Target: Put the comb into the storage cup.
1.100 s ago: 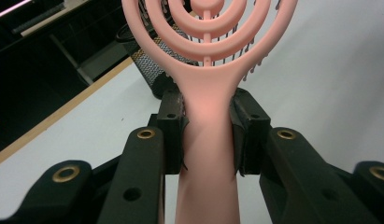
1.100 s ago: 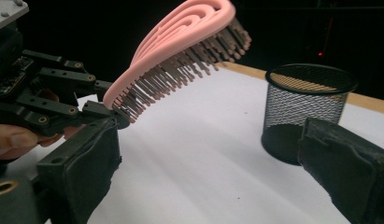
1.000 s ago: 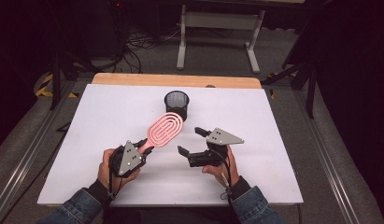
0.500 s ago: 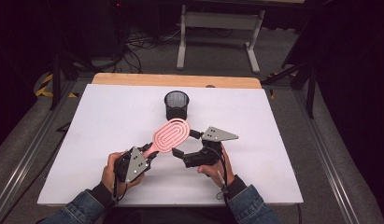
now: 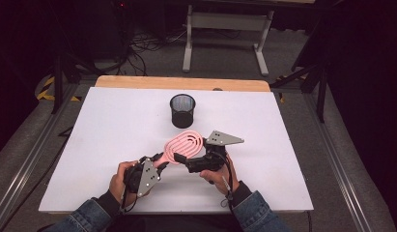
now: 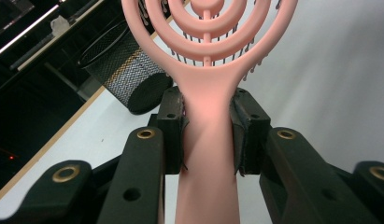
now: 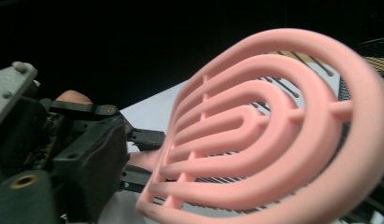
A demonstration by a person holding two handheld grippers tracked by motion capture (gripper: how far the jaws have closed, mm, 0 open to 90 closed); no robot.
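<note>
Pink plastic loop-headed hairbrush [image 6: 209,93] sits clamped by its handle in our left gripper [image 5: 144,175], right gripper [image 5: 198,163] closing loosely beside its head, black mesh cup [image 5: 182,110] ahead unfilled

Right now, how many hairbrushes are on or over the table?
1. The pink hairbrush is held by its handle in the left gripper, its head just before the mesh cup. Nothing looks hidden.

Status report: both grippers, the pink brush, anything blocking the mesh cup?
Left gripper shut on pink brush handle. Right gripper jaws just closing, at the brush head; grip unclear. Mesh cup upright beyond, path clear.
</note>
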